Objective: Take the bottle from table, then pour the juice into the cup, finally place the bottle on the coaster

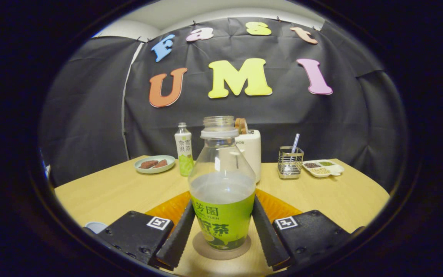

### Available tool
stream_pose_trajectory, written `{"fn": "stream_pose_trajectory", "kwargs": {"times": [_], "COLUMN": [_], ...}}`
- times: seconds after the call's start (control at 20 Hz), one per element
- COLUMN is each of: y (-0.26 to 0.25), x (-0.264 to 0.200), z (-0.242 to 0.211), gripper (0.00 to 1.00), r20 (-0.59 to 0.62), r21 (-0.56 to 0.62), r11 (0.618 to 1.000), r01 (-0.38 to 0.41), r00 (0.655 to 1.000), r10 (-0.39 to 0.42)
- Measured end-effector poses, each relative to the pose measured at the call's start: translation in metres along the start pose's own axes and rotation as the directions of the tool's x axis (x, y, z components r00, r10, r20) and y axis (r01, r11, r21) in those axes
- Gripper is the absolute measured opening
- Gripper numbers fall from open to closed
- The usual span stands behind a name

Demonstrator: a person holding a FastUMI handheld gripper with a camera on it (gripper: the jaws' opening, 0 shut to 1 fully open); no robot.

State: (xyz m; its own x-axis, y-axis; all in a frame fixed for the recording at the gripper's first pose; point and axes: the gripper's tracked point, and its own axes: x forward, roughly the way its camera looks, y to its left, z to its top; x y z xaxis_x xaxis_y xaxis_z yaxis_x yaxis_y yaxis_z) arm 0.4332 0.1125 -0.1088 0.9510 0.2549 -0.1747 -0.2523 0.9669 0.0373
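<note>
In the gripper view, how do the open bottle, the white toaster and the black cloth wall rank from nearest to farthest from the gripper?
1. The open bottle: between the two fingers of the gripper, upright on the round coaster.
2. The white toaster: directly behind the bottle, farther along the table.
3. The black cloth wall: beyond the table's far edge.

The fingers flank the bottle's label; whether they press on it cannot be told.
</note>
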Motion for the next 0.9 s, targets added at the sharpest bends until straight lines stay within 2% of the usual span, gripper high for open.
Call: {"fn": "stream_pose_trajectory", "kwargs": {"times": [0.3, 0.4, 0.45, 0.7, 0.9], "y": [0.000, 0.001, 0.004, 0.014, 0.029], "x": [-0.021, -0.037, -0.042, -0.096, -0.154], "z": [0.011, 0.019, 0.023, 0.050, 0.074], "gripper": [0.90, 0.99, 1.00, 1.00, 1.00], "r20": [0.024, 0.044, 0.052, 0.095, 0.085], "r21": [-0.014, -0.013, -0.013, -0.047, -0.046], "r11": [1.000, 0.999, 0.999, 0.998, 0.996], "r01": [0.025, 0.035, 0.032, 0.045, 0.073], "r00": [0.999, 0.998, 0.998, 0.995, 0.994], "r10": [-0.024, -0.035, -0.031, -0.040, -0.069]}}
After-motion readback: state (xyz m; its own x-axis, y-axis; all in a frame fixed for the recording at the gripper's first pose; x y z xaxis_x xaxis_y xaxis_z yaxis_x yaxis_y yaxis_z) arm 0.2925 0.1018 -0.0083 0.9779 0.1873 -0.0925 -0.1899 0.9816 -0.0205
